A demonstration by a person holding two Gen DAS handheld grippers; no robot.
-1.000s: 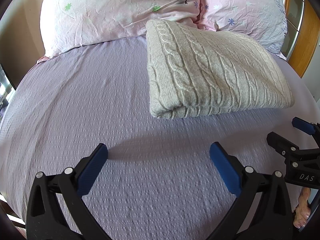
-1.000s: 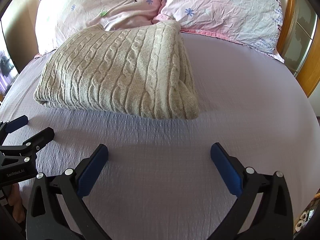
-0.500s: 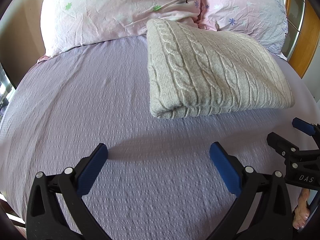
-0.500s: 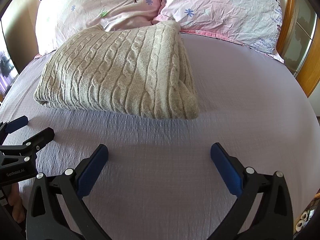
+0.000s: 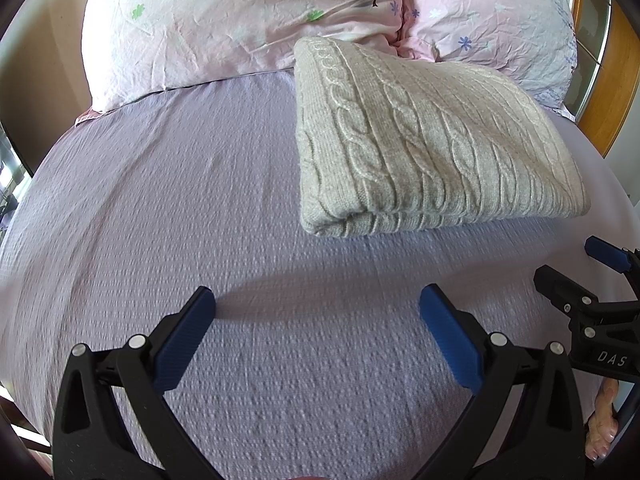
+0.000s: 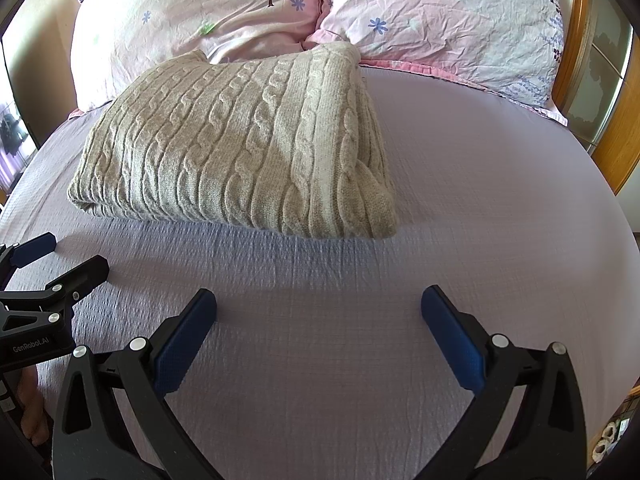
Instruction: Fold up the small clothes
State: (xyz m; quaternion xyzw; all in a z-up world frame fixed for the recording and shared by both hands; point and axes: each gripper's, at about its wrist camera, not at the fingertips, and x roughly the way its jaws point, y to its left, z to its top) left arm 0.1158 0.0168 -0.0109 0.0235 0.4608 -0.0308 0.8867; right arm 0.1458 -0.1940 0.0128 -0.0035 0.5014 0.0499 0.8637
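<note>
A beige cable-knit sweater [image 5: 424, 148] lies folded into a thick rectangle on the lilac bed sheet [image 5: 200, 208], its far edge against the pillows. It also shows in the right wrist view [image 6: 248, 148]. My left gripper [image 5: 316, 312] is open and empty, hovering over bare sheet in front of the sweater's left corner. My right gripper [image 6: 318, 310] is open and empty, in front of the sweater's right corner. Each gripper shows at the edge of the other's view: the right one [image 5: 576, 276], the left one [image 6: 64, 260].
Two pink floral pillows [image 5: 240, 20] [image 6: 440, 16] lie at the head of the bed. A wooden headboard [image 6: 576, 60] runs along the right. The sheet [image 6: 500, 200] spreads wide right of the sweater; the bed's edge curves away at left.
Both grippers have drifted very slightly; the sweater has not moved and both grippers stay open.
</note>
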